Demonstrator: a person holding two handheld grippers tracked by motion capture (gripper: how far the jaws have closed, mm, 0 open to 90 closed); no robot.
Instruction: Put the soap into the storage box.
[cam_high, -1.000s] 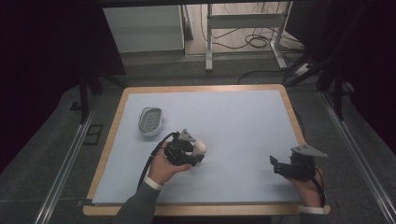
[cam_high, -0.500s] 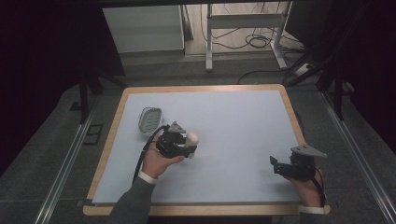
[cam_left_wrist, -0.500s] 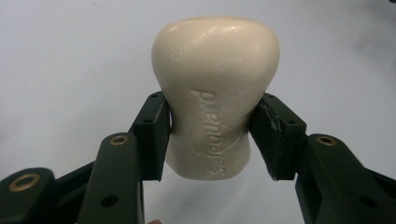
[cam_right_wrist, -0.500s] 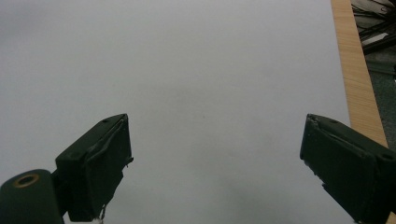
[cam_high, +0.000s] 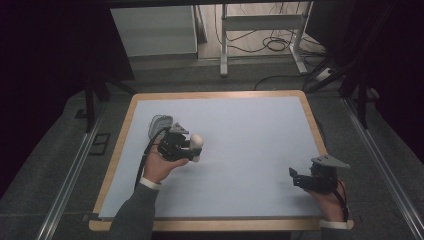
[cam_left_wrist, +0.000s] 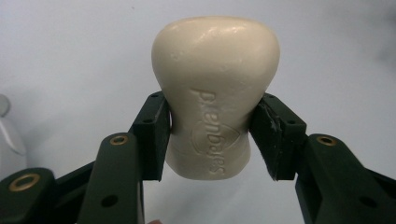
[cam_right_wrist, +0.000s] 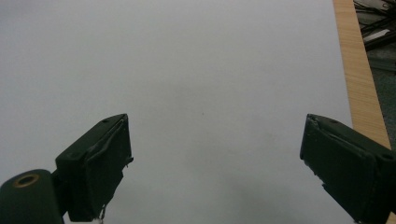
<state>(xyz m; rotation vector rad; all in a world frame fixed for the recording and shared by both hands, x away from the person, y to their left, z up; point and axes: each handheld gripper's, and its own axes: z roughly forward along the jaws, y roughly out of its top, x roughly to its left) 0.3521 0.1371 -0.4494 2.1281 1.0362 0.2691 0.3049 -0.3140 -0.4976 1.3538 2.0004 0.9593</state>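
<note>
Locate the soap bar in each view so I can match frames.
High view: soap bar left of centre, clamped in the left gripper, beside the soap dish.
Left gripper view: centre, jaws shut on its waist.
Right gripper view: not in it; the right gripper is open.
Shared landmark: the pale mat with its wooden edge.

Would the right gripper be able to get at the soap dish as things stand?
Probably not directly: the soap dish sits far across the table, with the left gripper and its soap bar in between; the right gripper is open.
</note>
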